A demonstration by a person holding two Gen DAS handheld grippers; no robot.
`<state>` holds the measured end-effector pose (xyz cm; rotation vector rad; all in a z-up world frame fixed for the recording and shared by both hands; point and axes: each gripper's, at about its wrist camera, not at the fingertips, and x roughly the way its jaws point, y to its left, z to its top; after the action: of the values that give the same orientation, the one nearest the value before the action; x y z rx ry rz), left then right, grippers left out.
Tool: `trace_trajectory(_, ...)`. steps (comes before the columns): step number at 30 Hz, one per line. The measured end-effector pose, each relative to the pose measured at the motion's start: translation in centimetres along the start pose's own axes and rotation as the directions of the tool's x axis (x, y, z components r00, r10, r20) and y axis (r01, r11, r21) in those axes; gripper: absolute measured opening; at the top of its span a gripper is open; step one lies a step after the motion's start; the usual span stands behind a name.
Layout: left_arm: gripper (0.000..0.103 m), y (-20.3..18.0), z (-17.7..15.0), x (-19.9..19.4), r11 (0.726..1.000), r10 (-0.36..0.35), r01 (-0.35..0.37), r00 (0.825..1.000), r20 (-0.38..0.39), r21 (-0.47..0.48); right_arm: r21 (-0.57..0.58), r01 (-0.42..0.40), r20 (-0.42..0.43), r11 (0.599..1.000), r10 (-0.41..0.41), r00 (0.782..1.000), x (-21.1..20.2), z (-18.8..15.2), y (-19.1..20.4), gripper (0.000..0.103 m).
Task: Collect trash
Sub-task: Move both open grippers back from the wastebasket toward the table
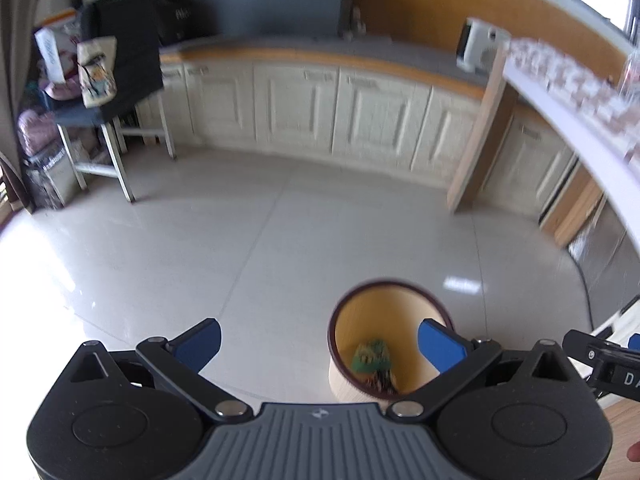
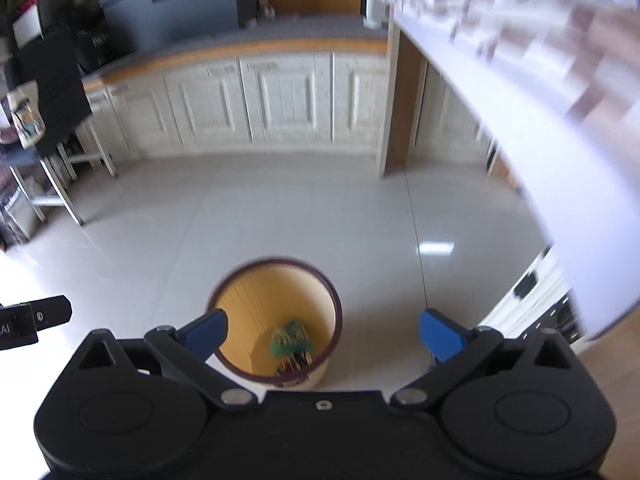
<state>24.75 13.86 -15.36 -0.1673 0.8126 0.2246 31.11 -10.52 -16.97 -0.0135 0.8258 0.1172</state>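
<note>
A round cream bin with a dark rim (image 1: 340,380) (image 2: 320,372) stands on the tiled floor below both grippers. A crumpled green packet (image 1: 370,358) (image 2: 291,338) lies at its bottom with darker scraps beside it. My left gripper (image 1: 320,346) is open and empty, held above the floor, with its right finger over the bin's rim. My right gripper (image 2: 324,334) is open and empty above the bin, with its left finger over the rim. Each gripper's edge shows in the other's view.
A white table edge (image 1: 560,120) (image 2: 520,120) with blurred glassware curves along the right. Cream cabinets (image 1: 300,108) (image 2: 280,96) line the far wall. A stool with bags (image 1: 100,112) stands at the left. The floor (image 1: 200,248) stretches between.
</note>
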Motion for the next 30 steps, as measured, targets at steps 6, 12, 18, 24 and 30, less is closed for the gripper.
trace_trajectory(6, 0.103, 0.1, 1.5, -6.0, 1.0, -0.005, 0.006, 0.993, 0.119, -0.005, 0.01, -0.032, 0.125, 0.999, 0.03, 0.992, -6.6, 1.5, 0.7, 0.103)
trace_trajectory(12, 0.103, -0.5, 3.0, -12.4, 1.0, -0.022, 0.021, 0.966, 0.256, 0.006, -0.019, -0.053, 0.265, 0.998, 0.057, 0.963, -13.5, 3.0, 0.6, 0.103)
trace_trajectory(18, 0.103, -2.7, 4.5, -17.5, 0.999, -0.012, -0.004, 0.933, 0.361, 0.045, -0.014, -0.035, 0.365, 0.999, 0.038, 0.93, -18.8, 4.5, -1.2, 0.103)
trace_trajectory(24, 0.103, -5.8, 5.2, -20.8, 0.996, -0.067, 0.034, 0.907, 0.416, 0.088, 0.029, -0.035, 0.432, 0.999, 0.019, 0.902, -22.4, 5.4, -4.2, 0.103)
trace_trajectory(30, 0.103, -10.7, 5.9, -23.4, 0.988, -0.082, 0.014, 0.892, 0.446, 0.152, 0.068, -0.012, 0.509, 0.998, -0.024, 0.86, -25.9, 5.6, -8.5, 0.103)
